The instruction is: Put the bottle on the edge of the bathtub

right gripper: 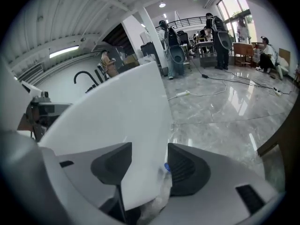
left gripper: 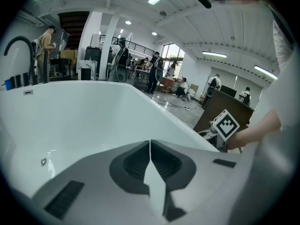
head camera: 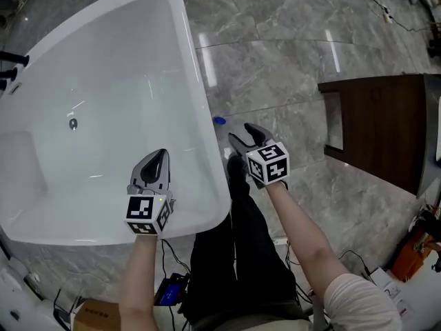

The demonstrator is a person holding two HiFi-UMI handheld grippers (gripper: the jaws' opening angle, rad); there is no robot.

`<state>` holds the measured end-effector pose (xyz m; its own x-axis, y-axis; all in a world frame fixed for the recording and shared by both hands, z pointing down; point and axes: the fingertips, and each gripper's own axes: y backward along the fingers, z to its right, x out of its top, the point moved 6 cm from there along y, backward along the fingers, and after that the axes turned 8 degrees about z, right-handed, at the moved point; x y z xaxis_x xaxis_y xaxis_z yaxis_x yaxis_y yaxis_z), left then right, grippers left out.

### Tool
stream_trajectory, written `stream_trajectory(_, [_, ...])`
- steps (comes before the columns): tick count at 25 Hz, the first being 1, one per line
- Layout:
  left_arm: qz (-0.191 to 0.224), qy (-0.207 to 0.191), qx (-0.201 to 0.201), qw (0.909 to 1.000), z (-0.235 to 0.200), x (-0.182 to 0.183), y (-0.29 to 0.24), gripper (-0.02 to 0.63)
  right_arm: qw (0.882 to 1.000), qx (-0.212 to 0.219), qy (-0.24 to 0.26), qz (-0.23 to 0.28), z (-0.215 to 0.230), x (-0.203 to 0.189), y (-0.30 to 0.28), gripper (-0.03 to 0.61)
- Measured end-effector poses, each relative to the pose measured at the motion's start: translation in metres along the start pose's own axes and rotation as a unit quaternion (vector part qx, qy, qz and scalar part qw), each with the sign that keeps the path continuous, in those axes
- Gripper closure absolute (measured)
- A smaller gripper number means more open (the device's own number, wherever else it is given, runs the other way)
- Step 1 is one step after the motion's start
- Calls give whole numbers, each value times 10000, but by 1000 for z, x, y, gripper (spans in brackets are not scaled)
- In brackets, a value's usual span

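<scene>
The clear bottle with a blue cap [head camera: 220,121] is close beside the outer wall of the white bathtub [head camera: 200,81], over the grey marble floor; what it rests on is hidden. My right gripper [head camera: 244,136] hangs just behind it, wide open. In the right gripper view the bottle [right gripper: 164,175] sits low between the spread jaws of my right gripper [right gripper: 149,159], nearer the right pad, and neither pad presses on it. My left gripper [head camera: 159,156] hovers over the tub's near rim, and in its own view the left gripper [left gripper: 150,146] is shut with nothing held.
A dark wooden cabinet [head camera: 379,126] stands to the right on the floor. The tub has a black faucet [head camera: 9,66] at its far left and a drain [head camera: 72,123]. The person's black trouser legs [head camera: 238,254] stand by the tub's corner. Cables and boxes lie by the feet.
</scene>
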<state>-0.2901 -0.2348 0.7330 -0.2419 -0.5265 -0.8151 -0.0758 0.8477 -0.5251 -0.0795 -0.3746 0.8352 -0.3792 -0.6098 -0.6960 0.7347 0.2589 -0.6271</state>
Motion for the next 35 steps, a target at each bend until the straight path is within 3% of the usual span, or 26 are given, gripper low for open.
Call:
stream_trajectory(5, [-279,-40,-236,9993,-2,6,27,551,9998,198,8,35,-50,51,37,350])
stream_trajectory(10, [-265,434,-449,9977,-7,20,60,552,9983,576,86,38,-104,96,74,357])
stream_trajectory(14, [16,1032,-667,9924,-11,36,82,552,9963,791,309,-133,-142,115,96,505])
stream_trajectory(16, [124,1111,-845,9901,-8,47,93,552,9940,887,524,-359,-164,119,103,536])
stream_trajectory(23, [329,941,-1281,9867,-1,88,144,552,9813,1397,1092,-751,-257,136,117,546])
stream_trajectory(29, [364,764,-1175,9895,-3,108,188,552,9682,1511,1835,-777,-312,157,123,551])
stream_trajectory(35, [544,700,-1058,9904,0,137,214,552,9631,1720,1912,-787,-341,177,133,551])
